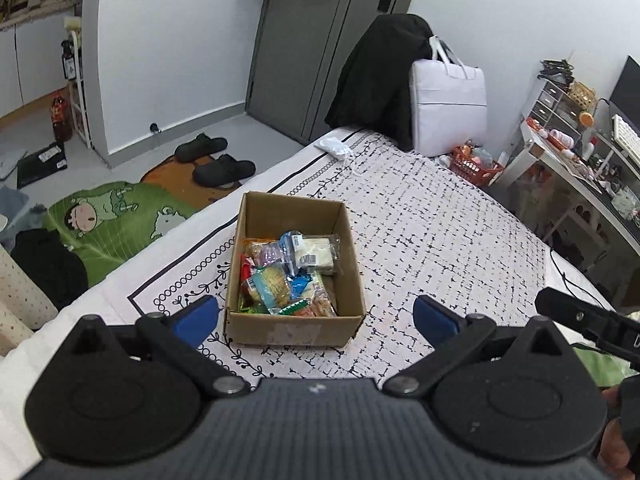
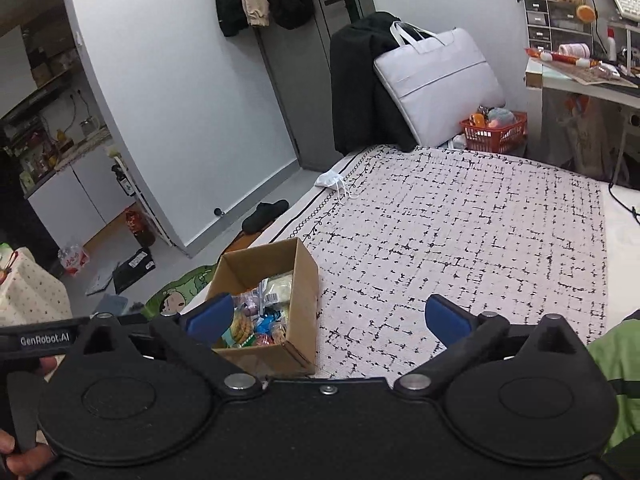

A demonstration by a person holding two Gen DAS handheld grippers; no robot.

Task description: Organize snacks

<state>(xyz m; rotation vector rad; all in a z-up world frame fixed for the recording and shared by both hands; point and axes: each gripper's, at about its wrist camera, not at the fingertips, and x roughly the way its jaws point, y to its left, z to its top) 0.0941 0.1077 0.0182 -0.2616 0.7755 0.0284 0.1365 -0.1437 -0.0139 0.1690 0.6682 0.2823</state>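
- Bed [image 1: 440, 216]: one, covered by a white spread with black dash print and a looped border; it carries everything listed below except the slippers.
- Bag [image 1: 448, 108]: one, pale and flat, propped upright at the far end of the bed against a dark garment.
- Box [image 1: 294, 330]: one, brown cardboard, open at the top, resting on the spread near the bed's left edge. Its long axis runs away from the left wrist camera, short wall nearest; in the right wrist view it sits low left, a corner turned toward the lens.
- Snacks [image 1: 280, 276]: mixed wrapped packets, all inside the box, heaped toward its near end; they overlap too much to count.
- Left gripper [image 1: 316, 318]: one, blue pads spread wide, empty, held above the spread just short of the box.
- Right gripper [image 2: 330, 318]: one, jaws fully apart, gripping nothing, box at its left pad.
- Slippers [image 1: 216, 162]: two, dark, on the floor.
- Face mask [image 1: 334, 147]: one, white, at the bed's far corner.
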